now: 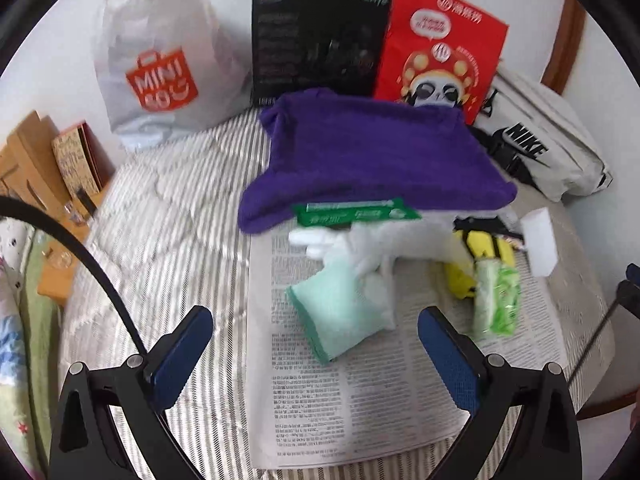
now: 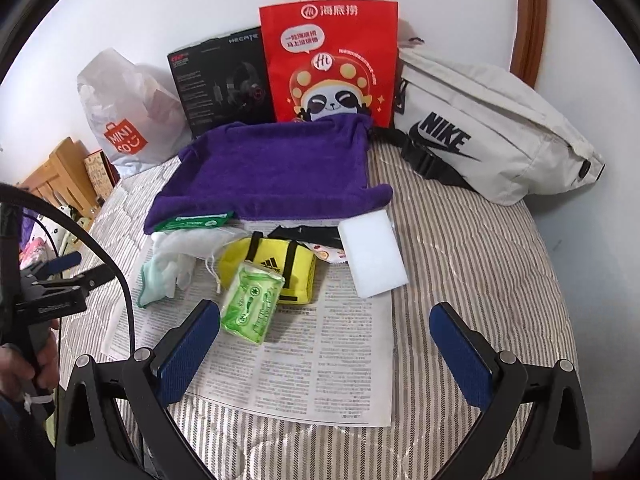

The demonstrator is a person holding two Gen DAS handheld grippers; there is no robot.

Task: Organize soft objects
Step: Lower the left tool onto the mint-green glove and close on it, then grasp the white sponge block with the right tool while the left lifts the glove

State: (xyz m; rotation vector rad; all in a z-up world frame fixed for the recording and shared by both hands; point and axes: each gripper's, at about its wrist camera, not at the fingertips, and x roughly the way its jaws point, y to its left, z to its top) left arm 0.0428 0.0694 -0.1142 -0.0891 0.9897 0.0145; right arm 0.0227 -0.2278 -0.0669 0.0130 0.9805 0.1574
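A purple towel [image 1: 372,160] [image 2: 272,172] lies on the striped bed behind a newspaper sheet [image 1: 360,392] [image 2: 300,368]. On the paper lie a mint-green cloth [image 1: 340,312] [image 2: 154,280], white gauze [image 1: 360,244] [image 2: 188,246], a green tissue pack [image 1: 496,300] [image 2: 252,300], a yellow pouch [image 1: 480,256] [image 2: 280,264], a white sponge block [image 1: 540,240] [image 2: 370,256] and a green sachet [image 1: 356,212] [image 2: 196,222]. My left gripper [image 1: 316,354] hangs open just short of the mint cloth. My right gripper [image 2: 326,346] is open over the paper, its left finger beside the tissue pack.
Along the wall stand a white Miniso bag [image 1: 160,64] [image 2: 124,120], a black headset box [image 1: 316,40] [image 2: 220,80], a red paper bag [image 1: 436,44] [image 2: 332,64] and a grey Nike waist bag [image 1: 532,140] [image 2: 488,132]. A wooden shelf [image 1: 36,176] [image 2: 60,176] sits left of the bed.
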